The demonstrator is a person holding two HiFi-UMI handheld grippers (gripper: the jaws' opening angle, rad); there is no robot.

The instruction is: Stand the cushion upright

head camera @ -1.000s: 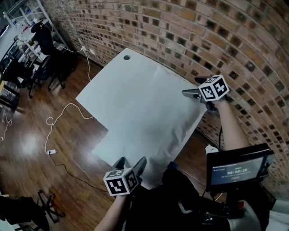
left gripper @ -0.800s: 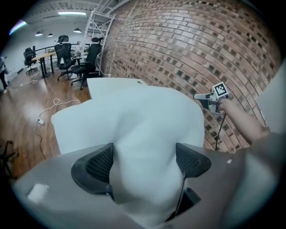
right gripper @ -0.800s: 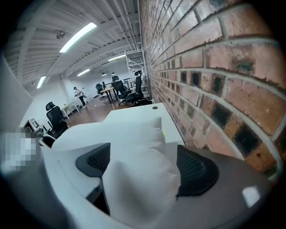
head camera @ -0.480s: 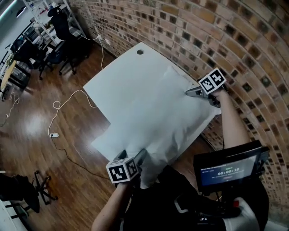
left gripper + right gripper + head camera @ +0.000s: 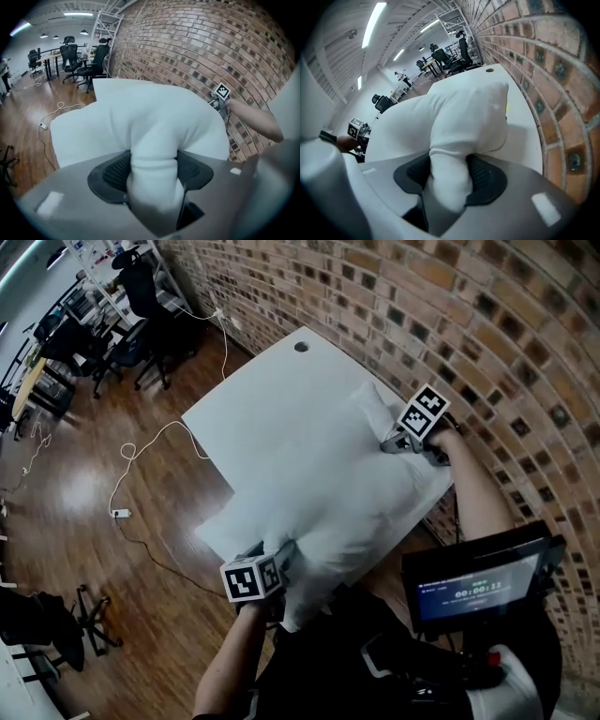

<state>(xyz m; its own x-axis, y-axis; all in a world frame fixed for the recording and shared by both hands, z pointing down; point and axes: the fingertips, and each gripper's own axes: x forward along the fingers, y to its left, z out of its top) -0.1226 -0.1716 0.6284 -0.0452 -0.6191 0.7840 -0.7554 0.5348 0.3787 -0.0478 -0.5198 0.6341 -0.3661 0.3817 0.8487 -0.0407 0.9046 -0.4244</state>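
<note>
The left gripper (image 5: 277, 557), at the white rectangular table's (image 5: 246, 413) near edge, and the right gripper (image 5: 394, 441), at its wall side, have just been closing their jaws. Both are now pinching corners of the plump white fabric cushion (image 5: 328, 488) lying on that table. Flat before, it is bunching up, so I'd say it is ready for raising.

cushion (image 5: 328, 493) corners out of sight between the jaws (table (image 5: 253, 413) front edge too)

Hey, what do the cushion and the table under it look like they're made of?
Cushion: matte white fabric over a soft filling, probably; it puckers and bulges where pinched. Table: smooth, hard white top, likely laminate or painted board; flat, even, with a clean round hole near its far edge.
</note>
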